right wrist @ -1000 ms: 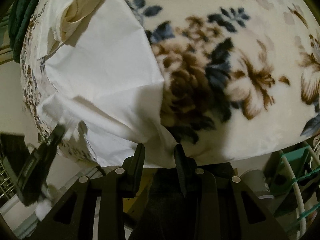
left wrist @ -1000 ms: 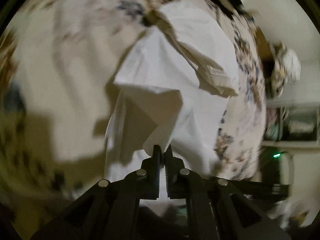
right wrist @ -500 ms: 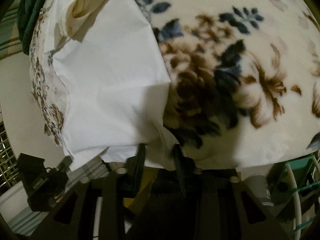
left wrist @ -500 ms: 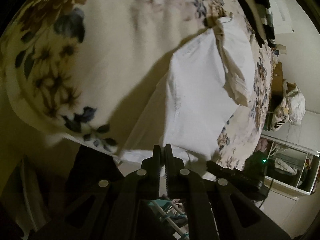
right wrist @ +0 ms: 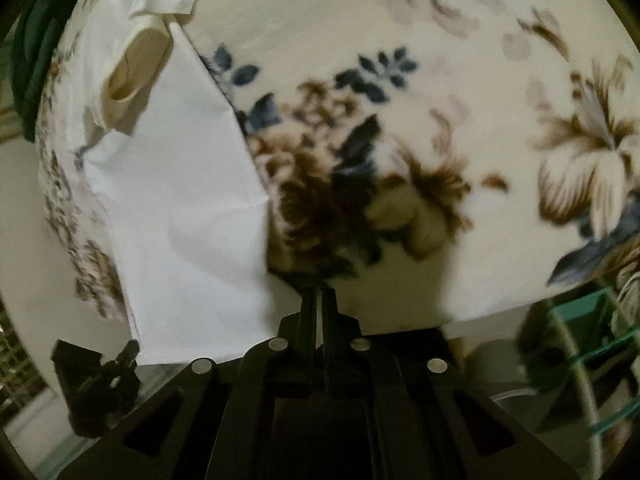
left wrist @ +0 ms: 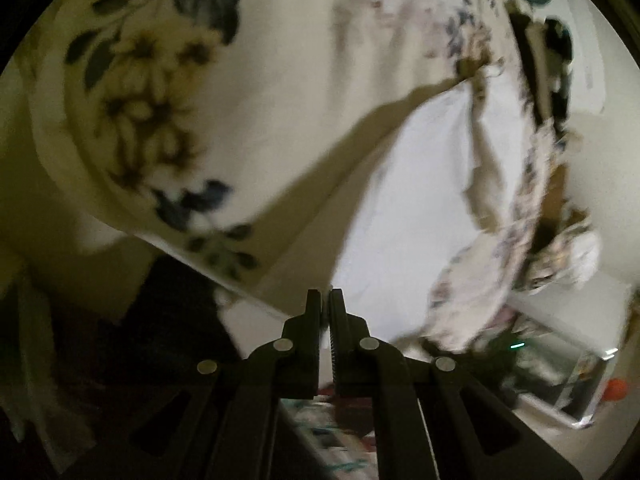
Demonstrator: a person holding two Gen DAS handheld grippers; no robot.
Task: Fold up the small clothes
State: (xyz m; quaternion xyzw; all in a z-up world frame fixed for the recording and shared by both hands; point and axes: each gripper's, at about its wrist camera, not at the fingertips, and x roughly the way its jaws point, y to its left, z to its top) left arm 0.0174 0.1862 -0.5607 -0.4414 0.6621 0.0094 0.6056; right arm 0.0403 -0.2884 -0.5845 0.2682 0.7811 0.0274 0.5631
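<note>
- Left gripper (left wrist: 325,294): black jaws pressed together at the near hem of the white garment (left wrist: 404,208); the frame is blurred, and the cloth seems to end right at the tips, so a pinch on the hem looks likely but is not plain.
- Right gripper (right wrist: 319,293): jaws have just been closing and now stand pressed together, with only a thin slit between them; the garment's (right wrist: 180,216) near corner meets the tips, though whether cloth is caught between them cannot be told.
- White garment: spread flat on the floral blanket (right wrist: 440,128), reaching down to the blanket's near edge; a cream-lined opening (right wrist: 128,80) with a small white tab (right wrist: 164,2) lies at its far end.
- Floral blanket: cream fleece with brown blooms and blue leaves, covering the whole bed surface under the garment.
- Dark green cloth (right wrist: 34,60): bunched at the far left edge in the right wrist view, apart from the garment.
- Green-and-white rack (right wrist: 592,360): stands below the blanket's edge at the right.
</note>
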